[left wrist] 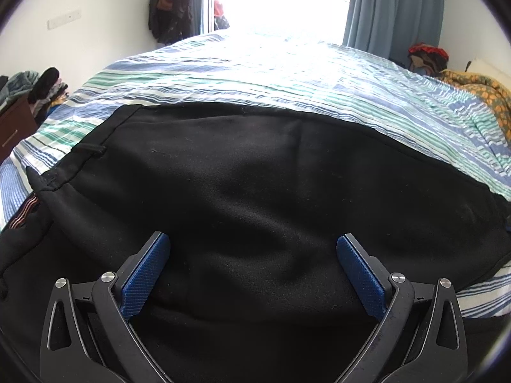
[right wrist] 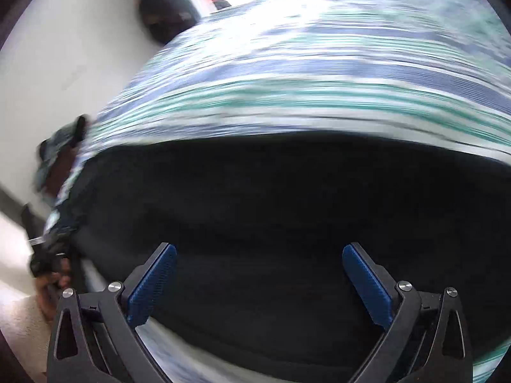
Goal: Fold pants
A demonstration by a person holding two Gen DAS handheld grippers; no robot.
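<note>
Though blurred, pants (right wrist: 287,210) edge seemingly clear.

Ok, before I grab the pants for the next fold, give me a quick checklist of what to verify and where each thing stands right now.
1. Left gripper open: ok, fingers wide apart over the cloth.
2. Right gripper open: ok, fingers also spread.
3. Black pants lying flat on the striped bedsheet: ok in the left wrist view, a few soft wrinkles only.
4. Waistband in view for a grasp: ok, at the left edge of the left wrist view.
5. Right wrist view sharp enough to aim: not ok, heavily blurred.
6. Near hem of the pants: cannot tell, hidden below the grippers.
</note>
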